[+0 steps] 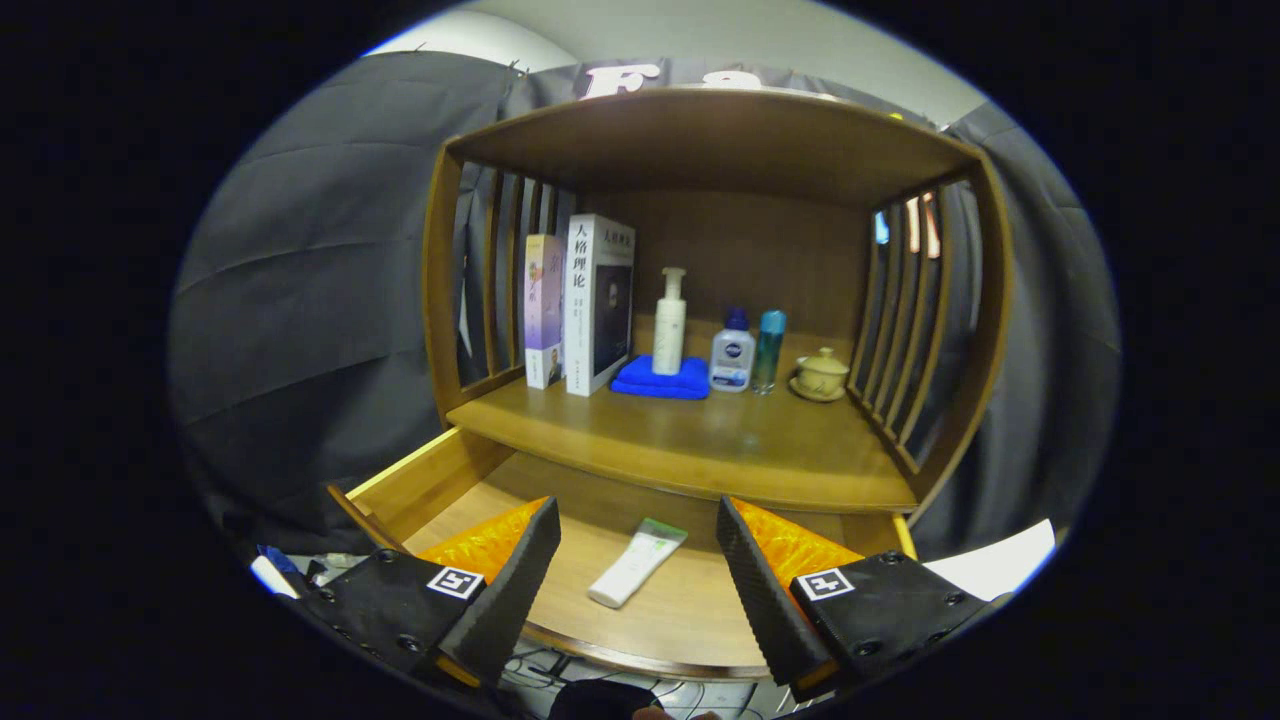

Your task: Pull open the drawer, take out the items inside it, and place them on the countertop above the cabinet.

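The tongs (638, 560) hang spread wide over the open drawer (440, 480); a white tube (636, 563) lies free between them, with bare surface (700, 440) beyond its front edge

Camera rides the gripper (638, 560), looking down, seemingly close, into the open drawer (560, 500).

2 books (580, 305), 3 bottles (731, 351), 1 cloth (660, 380), 1 teacup (822, 373), 1 tube (636, 562) in drawer (440, 482).
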`<state>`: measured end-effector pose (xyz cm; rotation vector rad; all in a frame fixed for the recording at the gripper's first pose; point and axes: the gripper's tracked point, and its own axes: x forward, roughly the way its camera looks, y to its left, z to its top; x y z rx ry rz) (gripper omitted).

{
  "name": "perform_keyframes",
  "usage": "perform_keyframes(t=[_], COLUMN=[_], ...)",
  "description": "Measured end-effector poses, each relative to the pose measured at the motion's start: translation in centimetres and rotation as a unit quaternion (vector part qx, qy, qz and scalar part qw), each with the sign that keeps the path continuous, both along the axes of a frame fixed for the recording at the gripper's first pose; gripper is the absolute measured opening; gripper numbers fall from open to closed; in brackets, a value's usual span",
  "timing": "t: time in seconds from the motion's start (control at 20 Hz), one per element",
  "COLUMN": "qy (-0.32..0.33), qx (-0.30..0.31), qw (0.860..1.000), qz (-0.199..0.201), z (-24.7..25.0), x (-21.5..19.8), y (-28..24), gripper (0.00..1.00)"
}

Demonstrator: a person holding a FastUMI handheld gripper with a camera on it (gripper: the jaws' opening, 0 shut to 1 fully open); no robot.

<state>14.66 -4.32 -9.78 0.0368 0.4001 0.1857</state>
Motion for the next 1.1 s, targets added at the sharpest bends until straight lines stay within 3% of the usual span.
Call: perform_keyframes(t=[0.2, 0.4, 0.75, 1.1], qy=[0.078, 0.190, 0.304, 0.380], qx=[-0.014, -0.019, -0.026, 0.012], qw=[0.996, 0.980, 0.952, 0.925], qz=[0.032, 0.058, 0.035, 0.025], z=[-2.6, -7.3, -12.4, -14.7], x=[2.6, 3.7, 5.0, 5.5], y=[1.2, 2.4, 1.4, 2.3], gripper=[0.98, 0.98, 0.98, 0.95])
